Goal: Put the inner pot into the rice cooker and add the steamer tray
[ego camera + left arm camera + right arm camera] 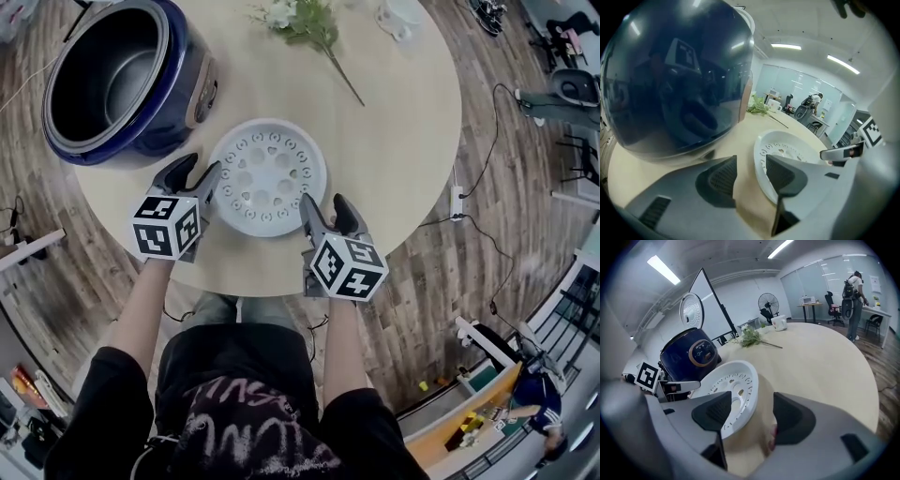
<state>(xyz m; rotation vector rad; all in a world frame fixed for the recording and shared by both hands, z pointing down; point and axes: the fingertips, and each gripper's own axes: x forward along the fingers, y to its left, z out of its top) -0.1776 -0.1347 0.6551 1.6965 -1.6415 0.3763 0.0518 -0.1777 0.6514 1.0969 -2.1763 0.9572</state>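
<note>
Tray (267, 175), judged light, stiff and slick: pinch opposite rims, now straddled by left gripper (202, 164) and right gripper (324, 202), jaws apart

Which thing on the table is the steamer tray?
Find the round pale wooden table. Near its closest edge, beside the dark blue rice cooker, lies a white round plastic tray. It alone is a shallow disc pierced with rings of small holes.
</note>
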